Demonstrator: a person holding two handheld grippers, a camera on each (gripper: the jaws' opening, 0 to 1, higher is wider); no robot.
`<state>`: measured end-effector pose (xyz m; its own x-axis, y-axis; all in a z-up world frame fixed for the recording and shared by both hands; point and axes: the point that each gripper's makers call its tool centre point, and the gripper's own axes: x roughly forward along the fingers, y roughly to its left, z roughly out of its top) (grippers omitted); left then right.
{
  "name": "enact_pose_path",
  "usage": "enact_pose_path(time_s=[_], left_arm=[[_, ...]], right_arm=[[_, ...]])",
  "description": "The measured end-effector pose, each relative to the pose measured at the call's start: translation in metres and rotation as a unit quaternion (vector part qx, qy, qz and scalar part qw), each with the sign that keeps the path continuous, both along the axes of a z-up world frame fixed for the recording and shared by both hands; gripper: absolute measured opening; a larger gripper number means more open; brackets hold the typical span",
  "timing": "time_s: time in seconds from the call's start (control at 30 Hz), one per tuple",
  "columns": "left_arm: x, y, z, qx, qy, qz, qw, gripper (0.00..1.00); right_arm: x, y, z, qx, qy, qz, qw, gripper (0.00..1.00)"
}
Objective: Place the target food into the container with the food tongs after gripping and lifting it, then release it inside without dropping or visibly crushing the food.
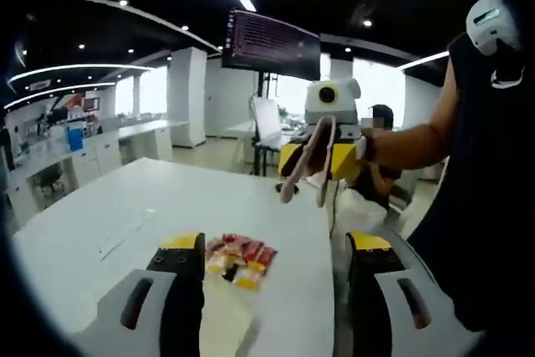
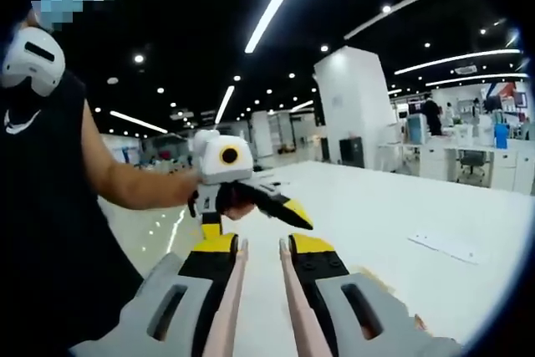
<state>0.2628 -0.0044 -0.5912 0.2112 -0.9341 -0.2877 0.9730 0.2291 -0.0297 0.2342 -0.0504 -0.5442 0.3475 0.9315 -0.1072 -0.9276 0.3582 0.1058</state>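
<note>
one tongs point(image 1: 305, 160), perhaps five snack packets point(image 1: 241, 258), one table point(image 1: 150, 206)

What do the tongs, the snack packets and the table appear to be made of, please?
Tongs: probably silicone or plastic; matte pink arms with no metallic glint. Snack packets: likely plastic film; bright red and yellow print with a slight sheen. Table: looks like white laminate or a painted board; smooth, uniform and faintly glossy. What lies beneath the surface cannot be told.

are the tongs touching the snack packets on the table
Apart. The left gripper view shows the tongs held up in the right gripper, well above the snack packets on the table.
</note>
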Motion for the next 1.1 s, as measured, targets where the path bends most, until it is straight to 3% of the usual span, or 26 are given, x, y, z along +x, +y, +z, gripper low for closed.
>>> enact_pose_path(time_s=[0.13,0.27,0.43,0.53,0.7,0.9,1.1], left_arm=[[0.007,0.020,-0.008,0.001,0.002,0.046,0.9989,0.75],[0.001,0.037,-0.024,0.000,0.016,0.081,0.9966,0.74],[-0.007,0.070,-0.055,0.016,0.025,0.131,0.9910,0.77],[-0.012,0.098,-0.081,0.056,0.024,0.156,0.9860,0.81],[-0.013,0.111,-0.092,0.054,0.016,0.176,0.9827,0.99],[-0.020,0.112,-0.104,0.040,0.004,0.189,0.9811,0.99],[-0.029,0.114,-0.129,0.044,0.005,0.217,0.9751,0.99]], right_arm=[[0.005,-0.009,0.003,-0.005,-0.003,-0.004,1.0000,0.23],[0.010,-0.016,0.007,-0.002,-0.009,-0.009,0.9999,0.23],[0.016,-0.027,0.006,-0.019,-0.017,-0.013,0.9996,0.22],[0.022,-0.040,-0.002,-0.064,-0.021,-0.012,0.9976,0.22],[0.033,-0.053,-0.009,-0.115,-0.026,-0.007,0.9930,0.23],[0.041,-0.066,-0.032,-0.221,-0.042,0.009,0.9744,0.23],[0.047,-0.073,-0.043,-0.260,-0.040,0.019,0.9645,0.23]])
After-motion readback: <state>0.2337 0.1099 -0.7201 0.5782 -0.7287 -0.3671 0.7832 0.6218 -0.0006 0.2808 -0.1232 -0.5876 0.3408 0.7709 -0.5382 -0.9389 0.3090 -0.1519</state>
